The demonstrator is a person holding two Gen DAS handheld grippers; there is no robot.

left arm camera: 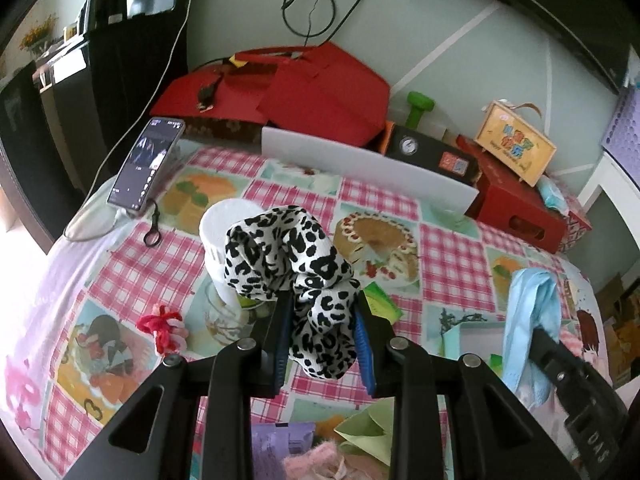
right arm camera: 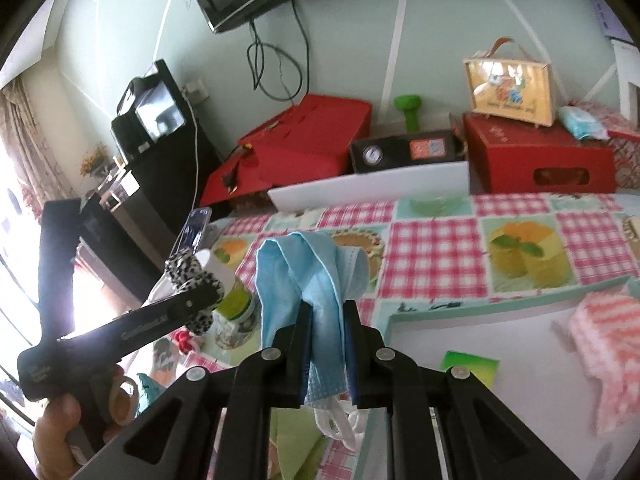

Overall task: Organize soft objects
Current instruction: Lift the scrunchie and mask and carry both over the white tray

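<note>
Now the leopard-print scrunchie sits pinched between the pads of my left tool, held up above the checked desk. My right tool is pressed onto a blue face mask, its white ear loops dangling below the fingers. Under the scrunchie stands a white-lidded jar, with a red hair tie lying just beside it. Farther back, a phone leans near the desk's left edge, and red boxes stack against the wall.
</note>
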